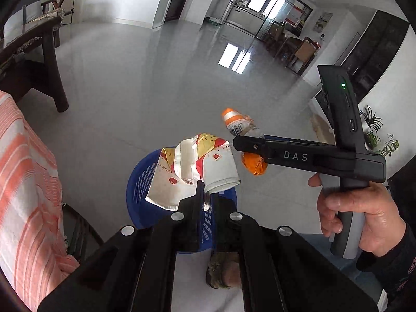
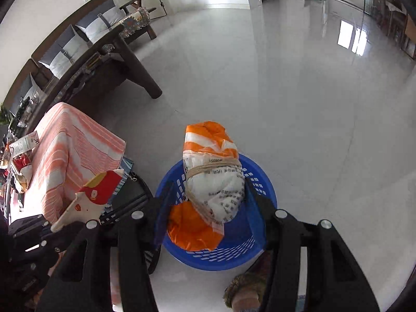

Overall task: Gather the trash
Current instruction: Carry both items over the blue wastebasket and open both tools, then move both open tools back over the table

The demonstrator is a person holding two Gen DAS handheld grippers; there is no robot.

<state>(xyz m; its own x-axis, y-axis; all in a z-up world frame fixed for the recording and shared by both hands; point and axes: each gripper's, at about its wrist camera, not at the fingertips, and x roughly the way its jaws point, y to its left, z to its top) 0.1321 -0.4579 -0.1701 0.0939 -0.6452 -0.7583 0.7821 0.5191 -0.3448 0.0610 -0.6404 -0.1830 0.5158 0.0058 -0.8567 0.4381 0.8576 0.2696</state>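
My left gripper [image 1: 201, 192] is shut on a crushed white paper cup [image 1: 187, 171] with red and yellow print. It holds the cup over a blue plastic basket [image 1: 135, 179] on the floor. In the right wrist view my right gripper [image 2: 210, 195] is shut on an orange-and-white bag bundle [image 2: 213, 171] tied with string, one finger on each side. The bundle hangs just above the basket [image 2: 262, 182]. The left wrist view shows the bundle [image 1: 234, 121] in the right gripper [image 1: 244, 145], to the right of the cup. The cup [image 2: 96, 195] also appears at the lower left of the right wrist view.
An orange-and-white striped cloth [image 2: 70, 150] covers furniture left of the basket. Behind it stand a dark wooden table [image 1: 54, 78] and a bench with cushions [image 2: 91, 39]. A person's hand [image 1: 364, 208] grips the right gripper's handle, and a shoe [image 1: 223, 273] stands by the basket. Glossy grey floor stretches beyond.
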